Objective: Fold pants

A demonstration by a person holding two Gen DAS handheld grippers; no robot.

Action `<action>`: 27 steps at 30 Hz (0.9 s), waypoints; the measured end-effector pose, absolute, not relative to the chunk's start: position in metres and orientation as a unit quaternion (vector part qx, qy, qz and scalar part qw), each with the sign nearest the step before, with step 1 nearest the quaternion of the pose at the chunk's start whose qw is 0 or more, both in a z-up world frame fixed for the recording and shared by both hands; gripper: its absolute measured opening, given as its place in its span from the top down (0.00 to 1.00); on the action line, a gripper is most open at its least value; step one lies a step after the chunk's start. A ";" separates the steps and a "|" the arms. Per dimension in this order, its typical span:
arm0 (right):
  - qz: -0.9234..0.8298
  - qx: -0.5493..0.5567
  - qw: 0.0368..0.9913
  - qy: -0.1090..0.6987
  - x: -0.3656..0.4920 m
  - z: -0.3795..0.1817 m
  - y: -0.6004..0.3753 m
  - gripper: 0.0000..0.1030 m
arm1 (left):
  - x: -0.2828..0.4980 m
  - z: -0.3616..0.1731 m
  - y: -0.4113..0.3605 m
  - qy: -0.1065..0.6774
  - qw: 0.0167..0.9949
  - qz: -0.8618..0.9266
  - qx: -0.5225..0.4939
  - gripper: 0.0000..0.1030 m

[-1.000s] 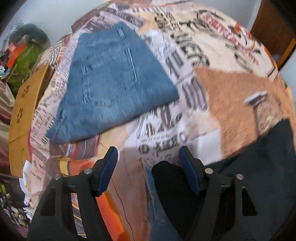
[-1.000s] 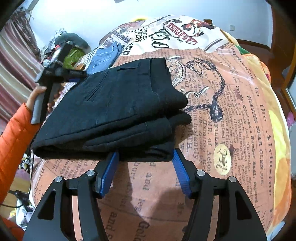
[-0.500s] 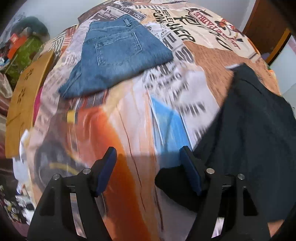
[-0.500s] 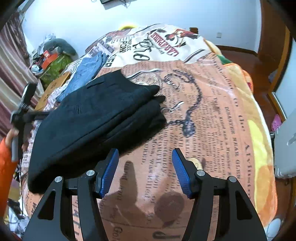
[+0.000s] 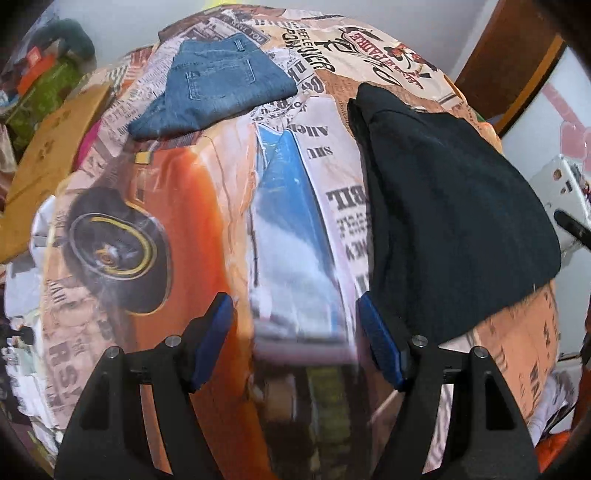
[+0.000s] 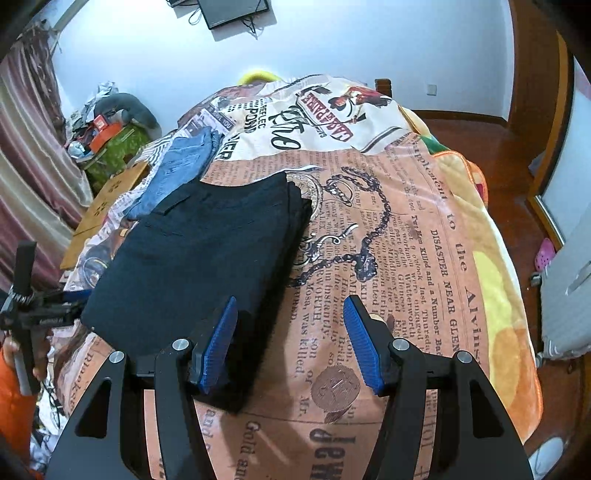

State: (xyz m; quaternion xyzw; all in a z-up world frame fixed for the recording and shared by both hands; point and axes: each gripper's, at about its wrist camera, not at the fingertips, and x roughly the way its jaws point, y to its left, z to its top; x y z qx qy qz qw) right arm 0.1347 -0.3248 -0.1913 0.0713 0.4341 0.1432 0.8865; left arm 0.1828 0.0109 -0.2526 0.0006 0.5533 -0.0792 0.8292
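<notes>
Both hand-held grippers [image 5: 295, 339] [image 6: 290, 341] hang open above folded black pants [image 6: 207, 258].

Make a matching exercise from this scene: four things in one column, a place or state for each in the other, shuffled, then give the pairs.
Things:
1. folded black pants
2. folded blue denim jeans
3. left gripper
4. dark wall-mounted screen

Places or states:
A. open, nothing between its blue pads
B. high on the white wall
C. far end of the printed blanket
D. near part of the blanket, beside the right gripper

Pairs: 1-D, 2-C, 3-A, 4-B
</notes>
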 end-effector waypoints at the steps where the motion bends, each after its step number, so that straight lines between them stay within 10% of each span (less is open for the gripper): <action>1: 0.145 0.073 0.887 0.433 0.134 -0.191 -0.324 0.46 | 0.181 -0.249 0.013 0.551 0.831 -0.075 0.003 0.32; 27: 0.170 0.072 0.875 0.448 0.120 -0.207 -0.316 0.46 | 0.184 -0.220 -0.006 0.503 0.861 -0.052 0.052 0.28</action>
